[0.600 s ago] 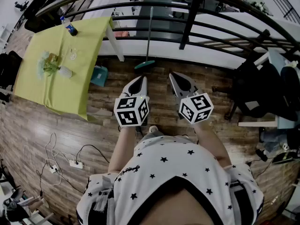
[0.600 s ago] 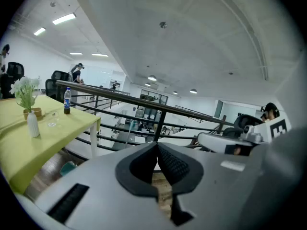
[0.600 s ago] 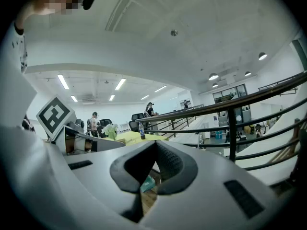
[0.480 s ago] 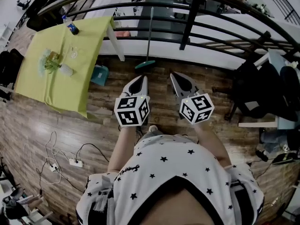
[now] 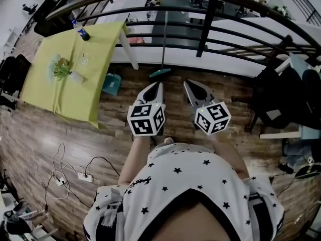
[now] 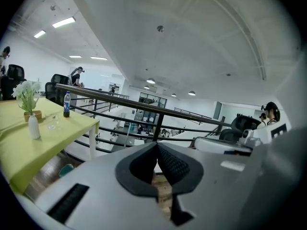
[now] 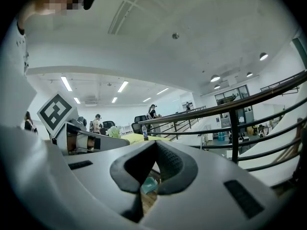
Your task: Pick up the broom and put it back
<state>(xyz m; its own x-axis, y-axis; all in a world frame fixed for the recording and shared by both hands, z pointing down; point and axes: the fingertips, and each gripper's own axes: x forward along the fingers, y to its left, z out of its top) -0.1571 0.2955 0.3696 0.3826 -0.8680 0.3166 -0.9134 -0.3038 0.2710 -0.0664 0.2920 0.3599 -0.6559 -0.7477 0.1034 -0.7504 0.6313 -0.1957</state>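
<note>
The broom (image 5: 161,73) has a teal head on the wooden floor, and its thin handle leans upright against the black railing (image 5: 208,20). In the head view my left gripper (image 5: 159,86) points at the floor just short of the broom head, shut and empty. My right gripper (image 5: 188,83) is beside it, slightly to the right of the broom, also shut with nothing in it. In the left gripper view the jaws (image 6: 157,145) meet at their tips. The right gripper view shows its jaws (image 7: 154,143) touching too.
A table with a yellow cloth (image 5: 75,89) stands at the left, holding a bottle (image 5: 80,33) and a vase of flowers (image 5: 65,72). A teal bin (image 5: 113,83) sits by the table's leg. Black chairs (image 5: 281,99) crowd the right. Cables and a power strip (image 5: 83,176) lie at lower left.
The whole view has shifted a little toward the railing. Both grippers stay shut and side by side, and their tips now lie slightly nearer the broom head.
</note>
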